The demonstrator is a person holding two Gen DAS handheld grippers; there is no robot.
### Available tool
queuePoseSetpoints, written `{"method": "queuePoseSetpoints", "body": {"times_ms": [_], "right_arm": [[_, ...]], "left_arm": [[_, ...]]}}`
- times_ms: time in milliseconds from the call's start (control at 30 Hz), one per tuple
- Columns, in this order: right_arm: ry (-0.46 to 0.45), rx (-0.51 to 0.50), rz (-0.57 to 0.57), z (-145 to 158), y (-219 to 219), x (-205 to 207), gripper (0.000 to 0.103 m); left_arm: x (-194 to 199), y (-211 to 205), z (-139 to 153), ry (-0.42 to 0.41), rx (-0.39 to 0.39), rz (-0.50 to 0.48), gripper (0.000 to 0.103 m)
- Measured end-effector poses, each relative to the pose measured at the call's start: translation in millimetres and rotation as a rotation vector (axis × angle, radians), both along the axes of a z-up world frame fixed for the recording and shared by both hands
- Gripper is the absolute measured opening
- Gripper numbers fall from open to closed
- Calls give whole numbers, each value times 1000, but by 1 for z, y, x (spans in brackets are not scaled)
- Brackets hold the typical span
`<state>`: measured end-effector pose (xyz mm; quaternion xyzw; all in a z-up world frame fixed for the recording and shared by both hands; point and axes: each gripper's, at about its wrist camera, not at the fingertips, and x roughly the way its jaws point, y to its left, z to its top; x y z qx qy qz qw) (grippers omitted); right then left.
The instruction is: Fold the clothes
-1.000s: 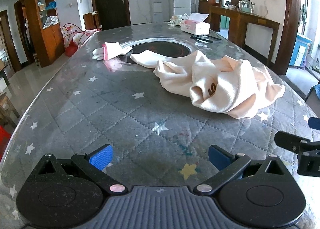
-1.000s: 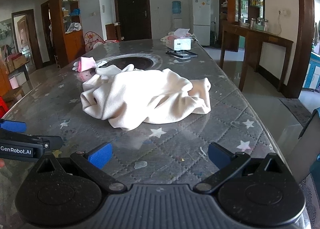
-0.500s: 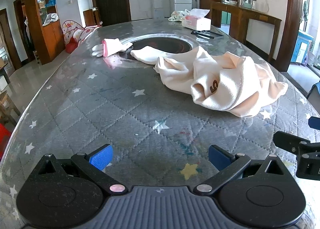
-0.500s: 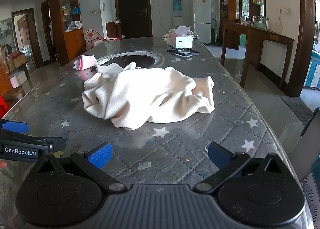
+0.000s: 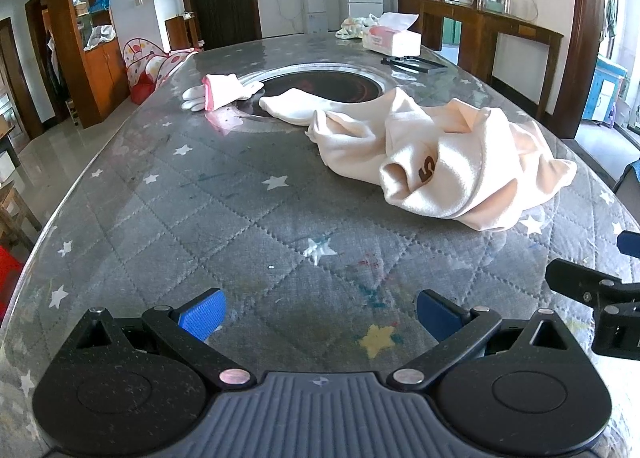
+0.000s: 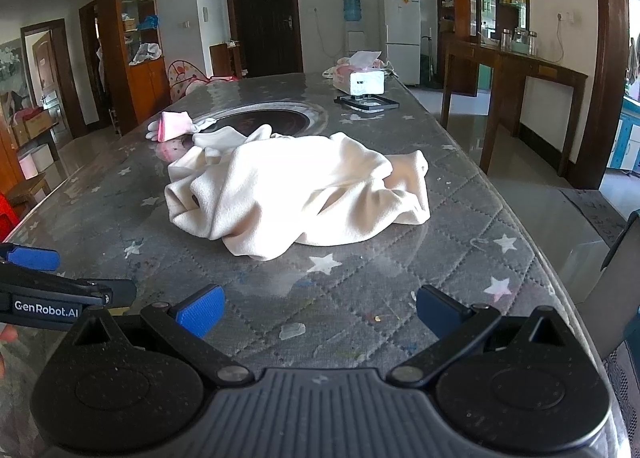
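A crumpled cream garment point(image 5: 448, 162) with a brown number print lies in a heap on the grey quilted star-patterned table point(image 5: 224, 202); it also shows in the right wrist view point(image 6: 304, 194). My left gripper point(image 5: 320, 316) is open and empty, low over the table, short of the garment and to its left. My right gripper point(image 6: 318, 312) is open and empty, low over the table in front of the garment. Each gripper shows at the edge of the other's view.
A pink and white glove point(image 5: 220, 92) lies by a round dark inset point(image 5: 324, 84) in the table. A tissue box point(image 5: 394, 38) and a black frame point(image 5: 414, 64) sit at the far end. The table's right edge point(image 6: 532, 242) drops to the floor.
Both grippers have moved slightly forward toward the garment, which looks a little nearer. Both stay open and empty.
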<state>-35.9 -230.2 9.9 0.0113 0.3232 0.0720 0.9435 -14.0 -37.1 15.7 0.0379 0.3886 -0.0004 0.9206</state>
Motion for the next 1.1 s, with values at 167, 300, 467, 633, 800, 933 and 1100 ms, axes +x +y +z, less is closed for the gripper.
{"method": "queuePoseSetpoints", "body": {"times_ms": [167,300,467,633,800,933,1100], "right_arm": [[0,-1,2,0,1,0,103],[3,1,2,0,1,0,103],[5,2,5,-1,2,1,103],[8,2,5,-1,3,2,103],[9,1,4,-2,3,2,103],[10,1,4,-2,3,3,103],[11,0,4,-2,4,4,103]], "left_arm": [[0,0,0,2,5,-2,103],[0,-1,-1,4,7,-4,103],[1,-2,-1,7,11,-5,103],[1,-2,-1,10,16,-5,103],[2,-3,-1,12,18,-6,103],[2,-3,-1,13,22,-6,103],[3,-3,-1,13,24,-11,103]]}}
